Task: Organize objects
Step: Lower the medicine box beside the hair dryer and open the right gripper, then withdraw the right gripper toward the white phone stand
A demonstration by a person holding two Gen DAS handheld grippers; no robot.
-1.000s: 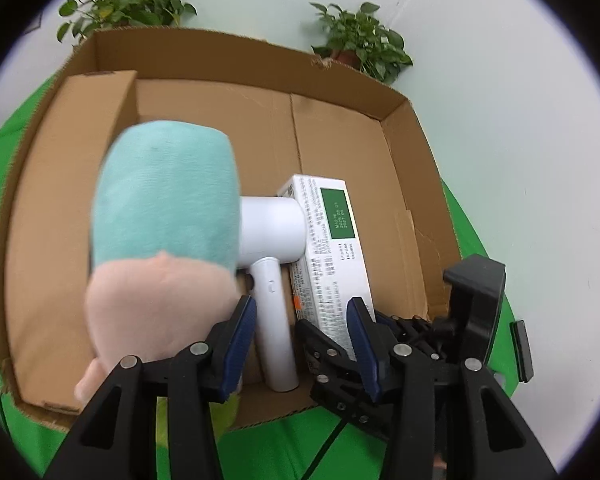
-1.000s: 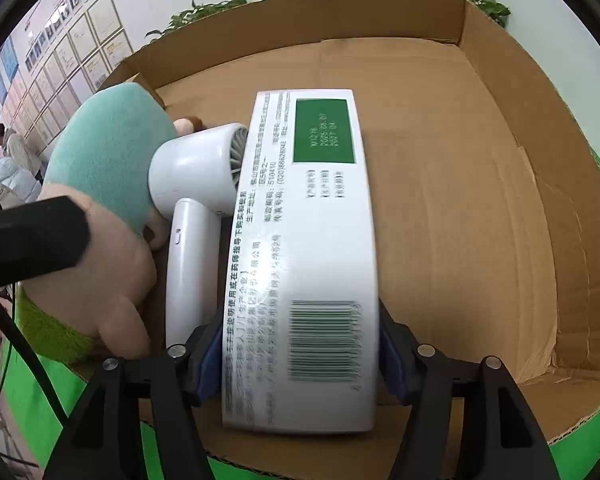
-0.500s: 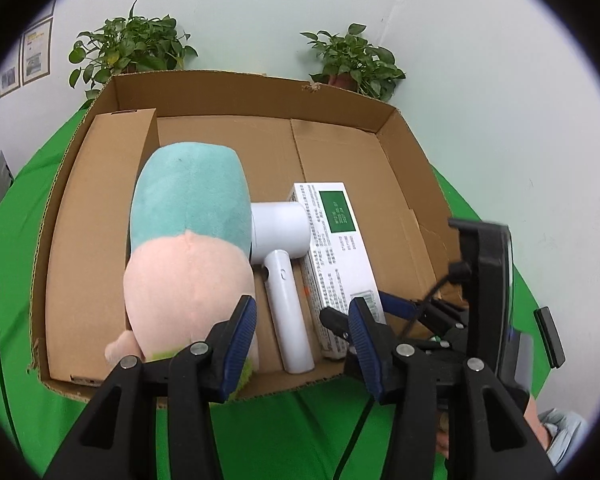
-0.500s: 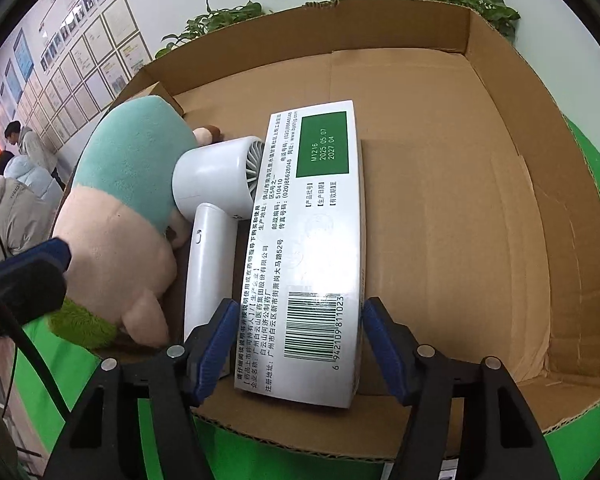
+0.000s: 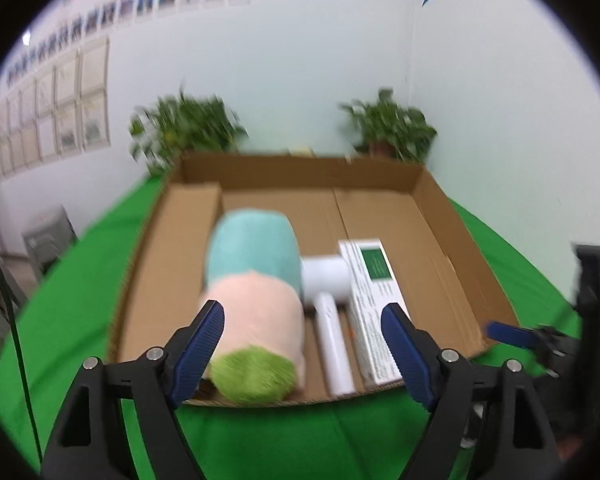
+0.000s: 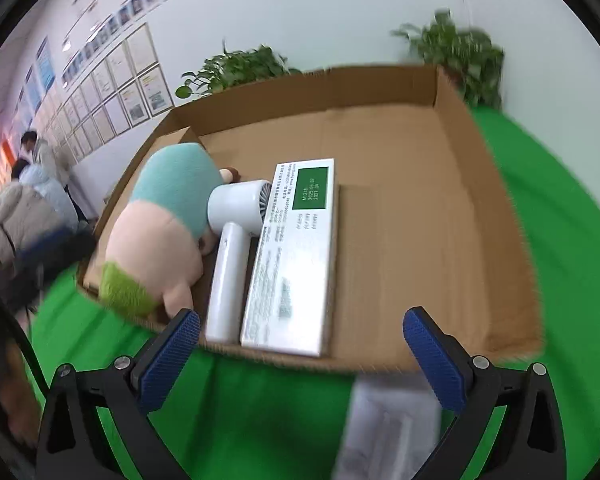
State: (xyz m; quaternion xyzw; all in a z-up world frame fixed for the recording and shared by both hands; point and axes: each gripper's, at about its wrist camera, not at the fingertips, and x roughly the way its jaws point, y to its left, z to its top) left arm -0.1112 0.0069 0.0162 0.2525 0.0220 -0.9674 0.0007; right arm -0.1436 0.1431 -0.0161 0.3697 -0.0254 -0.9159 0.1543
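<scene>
Right tool (image 6: 300,344) opening, empty; white box (image 6: 296,256) just ahead.

Blurred pale obj (image 6: 388,428), btm edge

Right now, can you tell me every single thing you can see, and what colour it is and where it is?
cardboard box: one, brown, open, on the green cloth
plush toy: one, teal, pink and green, lying at the box's left side
hair dryer: one, white, between toy and carton
carton: one, white with a green label, lying flat beside the dryer
green cloth: one, covers the table
potted plants: two, green, behind the box
framed papers: many, on the left wall
blurry pale packet: one, on the cloth in front of the box
people: a few, far left
left gripper: black, blue pads, opening, empty
right gripper: same, opening, empty
</scene>
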